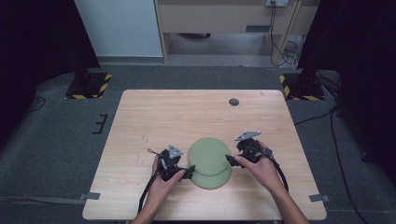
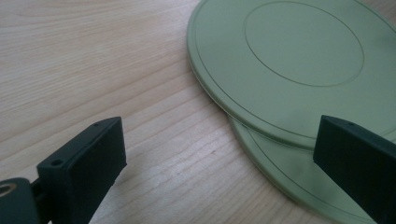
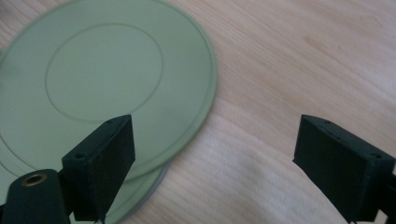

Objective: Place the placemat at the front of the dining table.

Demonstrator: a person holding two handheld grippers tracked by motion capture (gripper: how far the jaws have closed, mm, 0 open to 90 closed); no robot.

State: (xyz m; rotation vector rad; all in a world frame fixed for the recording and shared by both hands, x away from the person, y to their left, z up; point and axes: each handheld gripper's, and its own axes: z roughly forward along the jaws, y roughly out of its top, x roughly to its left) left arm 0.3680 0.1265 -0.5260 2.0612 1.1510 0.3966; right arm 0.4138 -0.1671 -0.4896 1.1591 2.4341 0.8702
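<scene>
Pale wood makes up the table, which stands on grey carpet, and near its front edge lie two sage-green plates, both upside down with their ringed bases up. The upper plate sits partly on the lower plate, shifted toward the far side, so a crescent of the lower one shows at the near edge.

At the left, the left tongs are held in the person's left hand, low over the table, just beside the left rim of the stacked plates. In the left gripper view the jaws stand wide apart, one over bare wood, the other over the plates' overlapping rims, gripping nothing.

At the right, the right tongs are held in the right hand, just beside the upper plate's right rim. Their jaws are also spread wide and empty, one over the plate edge, the other over bare table.

A small dark round disc is set in the table's far right part, well apart from the plates.
</scene>
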